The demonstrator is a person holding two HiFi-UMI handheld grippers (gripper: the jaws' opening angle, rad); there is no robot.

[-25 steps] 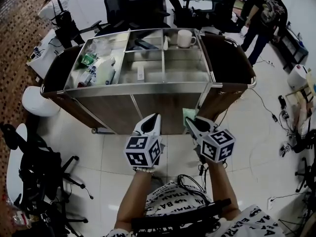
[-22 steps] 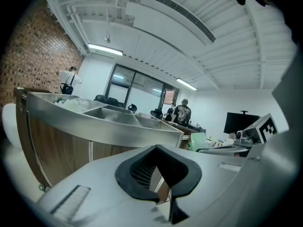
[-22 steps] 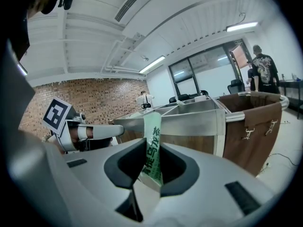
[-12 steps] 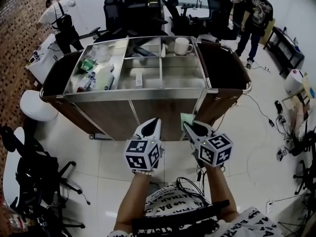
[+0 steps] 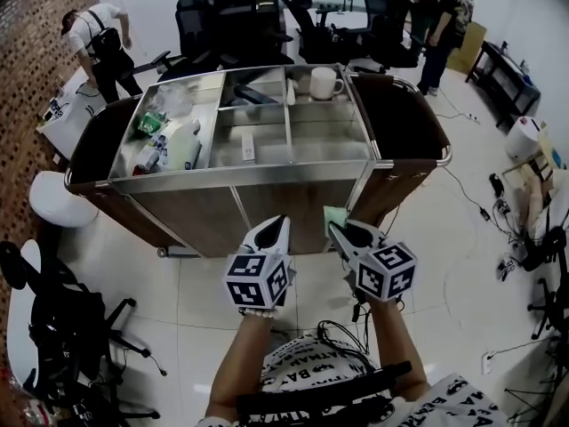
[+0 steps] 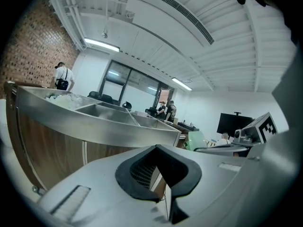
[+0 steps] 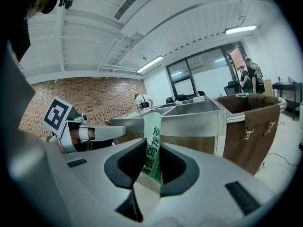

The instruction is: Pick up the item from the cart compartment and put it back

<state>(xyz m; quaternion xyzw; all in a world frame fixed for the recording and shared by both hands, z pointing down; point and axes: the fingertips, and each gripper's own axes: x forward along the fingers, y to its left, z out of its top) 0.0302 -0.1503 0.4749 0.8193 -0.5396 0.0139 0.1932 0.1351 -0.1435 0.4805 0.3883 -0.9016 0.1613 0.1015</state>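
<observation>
**A:** What's nearest?

**B:** Two forearms, each holding a tool out over the tiled floor [image 5: 444, 238]. The left tool [image 5: 276, 224] has its jaws pressed together with nothing in them.

**A:** And the other one?

**B:** The right tool [image 5: 336, 230] is clamped on a green sachet [image 7: 152, 136]. The sachet stands upright between the pads, and its top sticks out past the jaws. It has printed characters running down it.

**A:** So where is the sachet relative to the cart?

**B:** It is outside it. The sachet is held in front of the cart [image 5: 240, 176], near the right end of the wood-panelled front and below the steel rim. It is in no compartment.

**A:** What's in the cart itself?

**B:** The left compartment holds a clutter of packets and bottles [image 5: 164, 140]. A small white item [image 5: 248, 146] lies in the near middle section. Behind that is something dark [image 5: 253, 94] that I cannot identify. A white mug [image 5: 323, 82] stands upright in the far right section. A brown bag hangs at each end of the cart, one on the left [image 5: 93, 140] and one on the right [image 5: 400, 118].

**A:** And beyond the cart?

**B:** There are black office chairs [image 5: 222, 16]. One person [image 5: 93, 36] bends over at the far left by the brick wall. Two people [image 5: 440, 12] stand at the far right.
</observation>
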